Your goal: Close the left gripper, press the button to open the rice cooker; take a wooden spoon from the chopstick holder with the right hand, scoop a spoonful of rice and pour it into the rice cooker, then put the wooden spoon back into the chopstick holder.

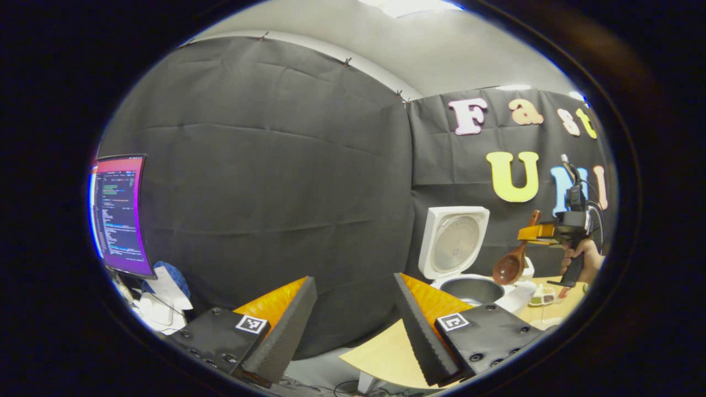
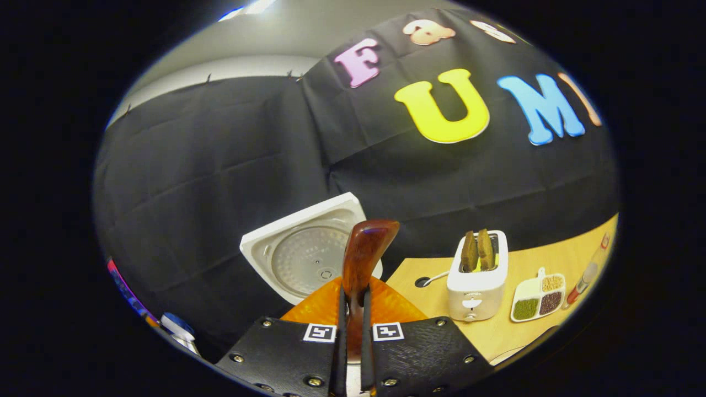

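Note:
The white rice cooker (image 1: 460, 259) stands with its lid (image 1: 455, 240) raised and its dark inner pot (image 1: 473, 289) exposed. In the left gripper view, my right gripper (image 1: 538, 232) hovers above and to the right of the pot, a hand around its handle, shut on the wooden spoon (image 1: 512, 263), whose bowl hangs down near the pot's right rim. In the right gripper view the spoon's handle (image 2: 365, 251) sticks up between my right gripper's (image 2: 353, 325) shut fingers, with the cooker lid (image 2: 306, 253) just behind. My left gripper (image 1: 356, 322) is open, off the table's left corner.
A white toaster (image 2: 477, 278) with two slices stands on the wooden table (image 2: 551, 253), beside a small divided dish of grains (image 2: 538, 298) and a bottle (image 2: 587, 273). A lit monitor (image 1: 118, 212) and clutter sit at the far left.

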`<state>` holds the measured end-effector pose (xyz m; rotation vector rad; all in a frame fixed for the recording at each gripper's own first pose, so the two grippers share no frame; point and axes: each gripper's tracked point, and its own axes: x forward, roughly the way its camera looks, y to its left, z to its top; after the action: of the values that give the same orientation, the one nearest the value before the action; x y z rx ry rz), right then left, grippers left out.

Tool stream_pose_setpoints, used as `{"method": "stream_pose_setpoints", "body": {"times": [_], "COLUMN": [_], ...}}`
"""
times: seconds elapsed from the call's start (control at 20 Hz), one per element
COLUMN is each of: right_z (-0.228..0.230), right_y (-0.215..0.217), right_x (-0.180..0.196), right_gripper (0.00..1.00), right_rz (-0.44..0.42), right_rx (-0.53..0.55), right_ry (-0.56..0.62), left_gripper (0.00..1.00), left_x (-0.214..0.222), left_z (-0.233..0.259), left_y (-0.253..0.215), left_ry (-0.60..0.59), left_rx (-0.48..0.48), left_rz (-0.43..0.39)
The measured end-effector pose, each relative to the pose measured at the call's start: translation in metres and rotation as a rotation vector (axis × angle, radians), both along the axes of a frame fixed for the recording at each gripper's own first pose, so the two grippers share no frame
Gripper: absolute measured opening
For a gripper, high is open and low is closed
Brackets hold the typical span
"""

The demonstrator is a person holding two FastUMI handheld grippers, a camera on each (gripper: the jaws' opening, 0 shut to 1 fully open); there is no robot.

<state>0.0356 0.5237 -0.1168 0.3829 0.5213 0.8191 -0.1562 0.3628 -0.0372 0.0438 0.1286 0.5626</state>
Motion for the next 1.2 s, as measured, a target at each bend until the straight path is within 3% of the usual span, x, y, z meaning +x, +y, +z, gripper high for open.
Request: {"method": "stream_pose_setpoints", "body": {"times": [0.6, 1.2], "right_z": [0.050, 0.052], "right_y": [-0.178, -0.356], "right_x": [0.045, 0.051], "right_gripper": [0.10, 0.10], "right_rz": [-0.277, -0.502], "right_rx": [-0.012, -0.121], "right_ry": [-0.051, -0.086], "left_gripper": [0.97, 0.96], "left_x": [0.072, 0.113], "left_z": [0.035, 0.046], "left_y": [-0.078, -0.165], "left_ry": [-0.085, -0.118], "left_rx": [0.007, -0.022], "left_rz": [-0.200, -0.350]}}
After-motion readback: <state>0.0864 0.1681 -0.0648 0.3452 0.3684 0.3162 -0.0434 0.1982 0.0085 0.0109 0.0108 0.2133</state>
